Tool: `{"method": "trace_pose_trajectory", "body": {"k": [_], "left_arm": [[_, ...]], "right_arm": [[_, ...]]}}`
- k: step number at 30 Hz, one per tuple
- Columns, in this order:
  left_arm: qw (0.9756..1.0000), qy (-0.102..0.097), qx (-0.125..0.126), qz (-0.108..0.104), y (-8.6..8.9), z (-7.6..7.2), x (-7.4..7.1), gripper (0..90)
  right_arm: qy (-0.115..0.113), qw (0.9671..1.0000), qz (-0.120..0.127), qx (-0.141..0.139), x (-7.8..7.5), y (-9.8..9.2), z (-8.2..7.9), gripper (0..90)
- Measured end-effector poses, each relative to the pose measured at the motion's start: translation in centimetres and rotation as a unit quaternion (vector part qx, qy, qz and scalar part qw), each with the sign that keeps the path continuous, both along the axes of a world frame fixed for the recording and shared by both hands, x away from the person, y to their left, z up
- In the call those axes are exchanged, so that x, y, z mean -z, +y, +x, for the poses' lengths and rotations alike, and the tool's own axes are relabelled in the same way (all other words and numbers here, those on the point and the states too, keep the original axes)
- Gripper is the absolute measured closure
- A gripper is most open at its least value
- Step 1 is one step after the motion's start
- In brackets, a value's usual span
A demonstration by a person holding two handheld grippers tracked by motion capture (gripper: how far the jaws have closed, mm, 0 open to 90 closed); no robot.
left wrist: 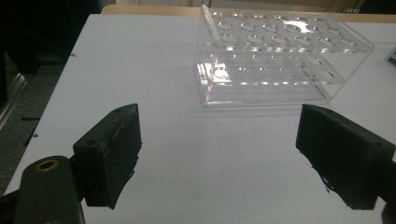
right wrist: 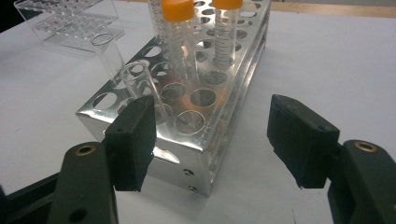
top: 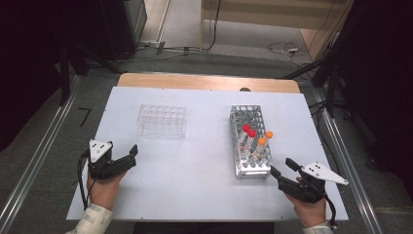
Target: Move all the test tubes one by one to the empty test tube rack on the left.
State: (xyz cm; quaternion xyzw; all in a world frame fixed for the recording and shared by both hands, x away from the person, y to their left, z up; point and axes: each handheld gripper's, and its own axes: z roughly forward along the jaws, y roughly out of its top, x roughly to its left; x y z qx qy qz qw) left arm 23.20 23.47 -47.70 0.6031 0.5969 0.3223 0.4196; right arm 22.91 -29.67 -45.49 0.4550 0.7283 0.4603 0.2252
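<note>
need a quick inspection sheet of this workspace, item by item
surface: white table top on a wooden table, bare between the racks
job's things: metal tube rack at the right, holding two red-capped tubes, two orange-capped tubes and uncapped clear tubes; clear plastic rack at the left, its holes look empty
clutter: nothing seen
grippers: left gripper open, low over the table, facing the clear rack; right gripper open, jaws near the metal rack's near end, holding nothing
cables: one trails from each gripper; loose cables on the floor beyond the table
surroundings: grey carpet, metal rails at both sides, dark stands
</note>
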Motion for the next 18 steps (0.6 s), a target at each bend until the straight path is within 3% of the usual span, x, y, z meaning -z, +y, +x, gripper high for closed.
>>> {"method": "trace_pose_trajectory", "body": {"k": [14,18], "left_arm": [[1.0000,0.001,0.002,0.003,-0.2,0.1,0.1,14.6],[1.0000,0.002,0.002,0.003,-0.2,0.0,0.1,14.6]], "right_arm": [[-0.012,0.9993,-0.004,-0.035,0.3,1.7,0.1,37.1],[-0.020,0.9988,-0.005,-0.046,0.4,2.1,0.2,45.1]]}}
